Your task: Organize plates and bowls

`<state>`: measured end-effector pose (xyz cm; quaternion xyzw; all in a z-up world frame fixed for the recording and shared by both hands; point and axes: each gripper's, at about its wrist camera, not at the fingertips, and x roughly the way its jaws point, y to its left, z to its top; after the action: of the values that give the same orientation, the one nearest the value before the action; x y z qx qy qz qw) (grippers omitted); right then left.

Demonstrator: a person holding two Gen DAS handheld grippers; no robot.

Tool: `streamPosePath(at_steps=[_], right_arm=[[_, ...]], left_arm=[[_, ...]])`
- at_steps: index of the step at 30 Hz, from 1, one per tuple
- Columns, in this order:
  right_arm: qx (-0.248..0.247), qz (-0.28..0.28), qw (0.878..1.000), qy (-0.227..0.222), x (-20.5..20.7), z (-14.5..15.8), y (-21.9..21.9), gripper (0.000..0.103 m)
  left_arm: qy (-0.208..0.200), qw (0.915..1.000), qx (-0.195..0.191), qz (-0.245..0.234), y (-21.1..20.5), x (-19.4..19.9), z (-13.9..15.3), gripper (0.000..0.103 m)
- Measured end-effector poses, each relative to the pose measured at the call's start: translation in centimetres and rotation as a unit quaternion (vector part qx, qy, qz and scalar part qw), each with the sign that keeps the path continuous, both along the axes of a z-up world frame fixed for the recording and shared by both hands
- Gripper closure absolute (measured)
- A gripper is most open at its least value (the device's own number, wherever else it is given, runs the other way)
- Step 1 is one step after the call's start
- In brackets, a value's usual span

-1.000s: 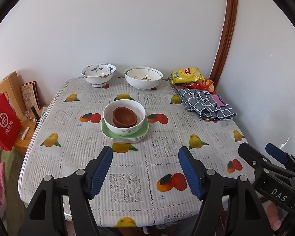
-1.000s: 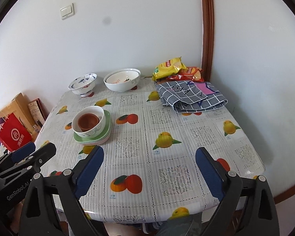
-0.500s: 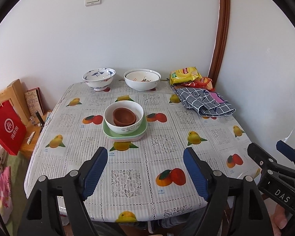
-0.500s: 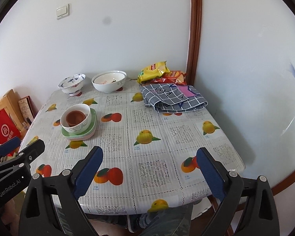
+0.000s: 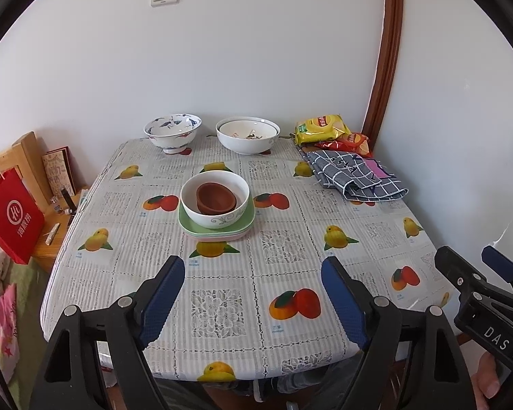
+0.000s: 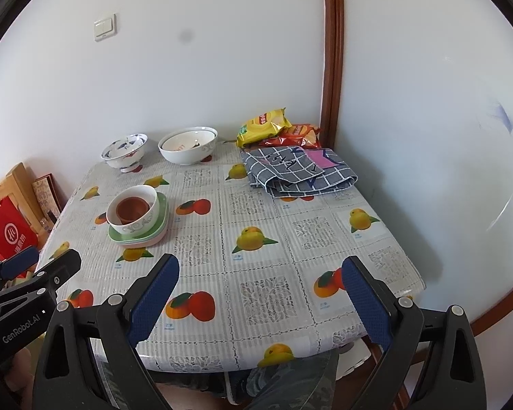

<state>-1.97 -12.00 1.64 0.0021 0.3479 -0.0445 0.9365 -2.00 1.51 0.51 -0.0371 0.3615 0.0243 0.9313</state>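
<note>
A white bowl (image 5: 219,217) with brown bowls (image 5: 215,198) nested inside sits on stacked green and pink plates (image 5: 219,232) at the table's middle; the stack also shows in the right wrist view (image 6: 138,235). A blue-patterned footed bowl (image 5: 172,133) and stacked white bowls (image 5: 248,136) stand at the far edge. My left gripper (image 5: 253,280) is open and empty over the near edge. My right gripper (image 6: 260,280) is open and empty over the near edge, to the right of the left one.
A folded grey checked cloth (image 5: 355,179) and yellow and red snack bags (image 5: 321,128) lie at the far right corner by the wall. A red paper bag (image 5: 12,215) and wooden furniture (image 5: 24,157) stand left of the fruit-print tablecloth (image 5: 290,239).
Both grippers have drawn back from the table and risen, so more of the table and its near edge shows. The dishes have not moved.
</note>
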Motion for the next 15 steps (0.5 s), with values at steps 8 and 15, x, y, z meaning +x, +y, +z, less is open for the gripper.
streamPosePath(at_steps=[8, 15], right_arm=[[0.001, 0.001, 1.0, -0.001, -0.2, 0.02, 0.08, 0.008], [0.006, 0.002, 1.0, -0.001, -0.16, 0.12, 0.03, 0.008]], left_arm=[[0.0, 1.0, 0.0, 0.0, 0.01, -0.08, 0.02, 0.022], [0.001, 1.0, 0.0, 0.0, 0.03, -0.08, 0.03, 0.022]])
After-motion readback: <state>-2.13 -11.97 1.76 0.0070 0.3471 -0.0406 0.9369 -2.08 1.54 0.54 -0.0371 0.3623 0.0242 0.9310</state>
